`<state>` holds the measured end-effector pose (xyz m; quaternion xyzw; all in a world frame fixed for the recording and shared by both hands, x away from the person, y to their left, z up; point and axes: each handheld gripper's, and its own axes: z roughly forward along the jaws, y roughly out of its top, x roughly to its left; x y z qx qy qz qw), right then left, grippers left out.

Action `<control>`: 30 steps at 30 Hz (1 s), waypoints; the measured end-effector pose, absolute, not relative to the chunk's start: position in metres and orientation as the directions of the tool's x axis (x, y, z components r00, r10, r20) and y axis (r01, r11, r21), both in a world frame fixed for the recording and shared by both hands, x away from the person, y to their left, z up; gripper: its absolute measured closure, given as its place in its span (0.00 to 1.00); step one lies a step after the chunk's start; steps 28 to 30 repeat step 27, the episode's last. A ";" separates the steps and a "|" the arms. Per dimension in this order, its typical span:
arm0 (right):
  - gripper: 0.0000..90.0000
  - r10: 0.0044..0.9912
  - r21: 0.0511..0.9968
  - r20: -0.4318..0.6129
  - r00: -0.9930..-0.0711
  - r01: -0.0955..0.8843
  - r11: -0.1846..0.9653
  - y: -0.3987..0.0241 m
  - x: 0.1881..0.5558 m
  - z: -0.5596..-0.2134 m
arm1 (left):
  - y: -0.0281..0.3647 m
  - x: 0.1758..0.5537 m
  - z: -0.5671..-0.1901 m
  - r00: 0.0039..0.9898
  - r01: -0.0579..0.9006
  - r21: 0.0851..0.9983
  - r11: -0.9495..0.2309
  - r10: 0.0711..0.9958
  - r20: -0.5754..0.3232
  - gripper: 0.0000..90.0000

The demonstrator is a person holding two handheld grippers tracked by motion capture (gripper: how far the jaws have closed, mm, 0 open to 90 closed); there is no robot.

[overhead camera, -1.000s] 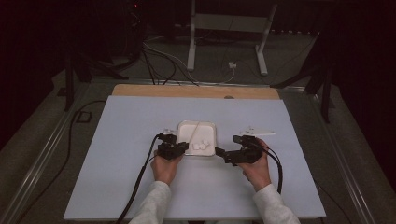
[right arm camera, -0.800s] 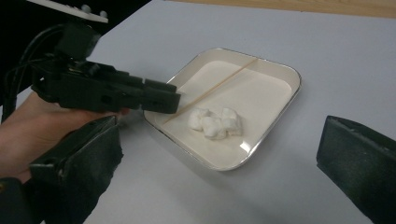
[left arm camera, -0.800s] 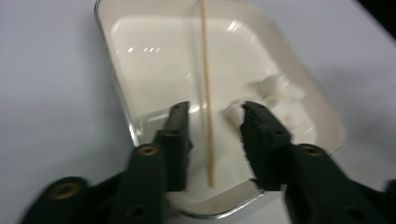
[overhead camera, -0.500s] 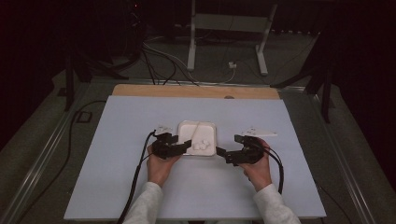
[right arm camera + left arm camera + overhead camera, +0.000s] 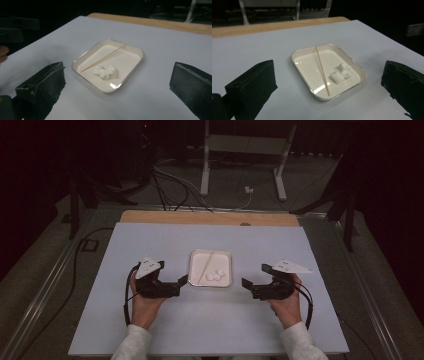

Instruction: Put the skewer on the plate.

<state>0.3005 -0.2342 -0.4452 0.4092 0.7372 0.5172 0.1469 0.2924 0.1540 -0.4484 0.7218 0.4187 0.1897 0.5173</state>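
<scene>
One shallow white rectangular tray (image 5: 210, 268) sits mid-tabletop (image 5: 150, 240), holding one thin wooden stick (image 5: 322, 70) laid corner to corner and what I count as three small white lumps (image 5: 340, 73), their edges hard to separate; my left gripper (image 5: 181, 282) and right gripper (image 5: 246, 284) flank it, level, pointing inward; the left fingers have just been opening, the right fingers also stand apart, nothing between either pair.

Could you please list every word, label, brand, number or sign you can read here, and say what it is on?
None: the white rectangular tray, the thin wooden stick, the white lumps and the pale blue table sheet bear no readable text.
</scene>
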 end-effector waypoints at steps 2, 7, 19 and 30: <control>0.00 0.763 0.890 0.195 -0.617 0.437 0.127 -0.242 0.297 -0.446 | 0.162 0.286 -0.446 0.581 0.386 0.916 -0.106 0.799 -0.152 0.01; 0.00 0.779 0.904 0.159 -0.607 0.407 0.133 -0.258 0.287 -0.448 | 0.182 0.273 -0.441 0.585 0.333 0.941 -0.068 0.797 -0.150 0.01; 0.00 0.825 0.919 0.121 -0.551 0.377 0.117 -0.292 0.262 -0.462 | 0.228 0.234 -0.448 0.508 0.276 0.960 -0.052 0.855 -0.100 0.01; 0.00 0.852 0.918 0.105 -0.513 0.380 0.116 -0.315 0.247 -0.473 | 0.249 0.223 -0.456 0.458 0.284 0.959 -0.016 0.881 -0.121 0.01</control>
